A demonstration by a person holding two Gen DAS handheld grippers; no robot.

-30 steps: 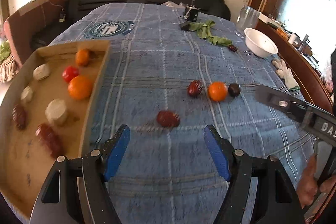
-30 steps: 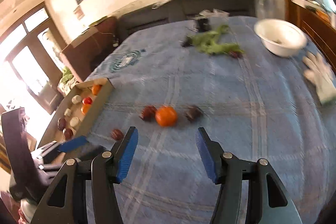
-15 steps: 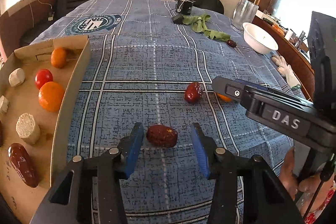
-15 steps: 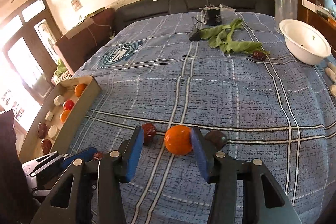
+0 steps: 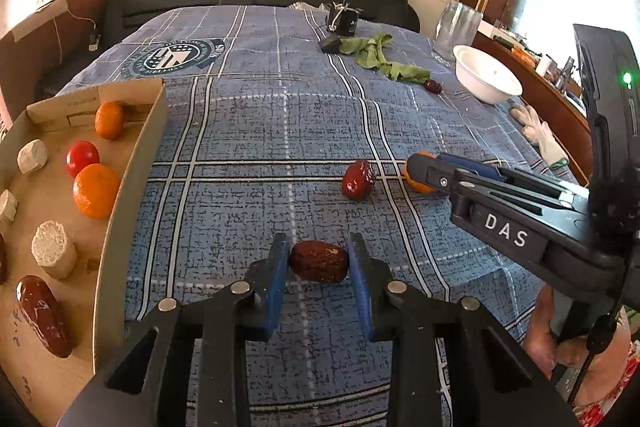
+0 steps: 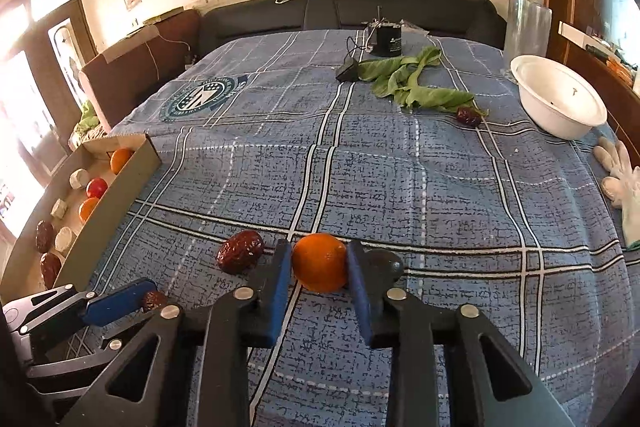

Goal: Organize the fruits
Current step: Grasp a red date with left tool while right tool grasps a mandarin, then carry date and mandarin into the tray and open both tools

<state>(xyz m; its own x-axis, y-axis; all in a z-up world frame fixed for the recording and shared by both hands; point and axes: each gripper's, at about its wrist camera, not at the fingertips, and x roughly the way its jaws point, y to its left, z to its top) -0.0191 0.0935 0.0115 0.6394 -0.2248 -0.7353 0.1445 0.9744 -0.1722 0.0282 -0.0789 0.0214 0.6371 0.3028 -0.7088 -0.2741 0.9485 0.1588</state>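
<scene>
Both grippers clamped on fruit — the pick-up step, with the lift yet to come.

Your left gripper (image 5: 319, 261) has just been closing and its blue pads now press both ends of the date (image 5: 319, 261), which lies on the blue plaid cloth (image 5: 280, 115) just right of the cardboard tray (image 5: 136, 163). Your right gripper (image 6: 318, 263) has likewise just closed onto the orange (image 6: 319, 261), with a second date (image 6: 240, 251) just to its left. Next, I'd judge, you lift both clear and carry them left over the tray wall — gently, since both fruits are soft.
</scene>
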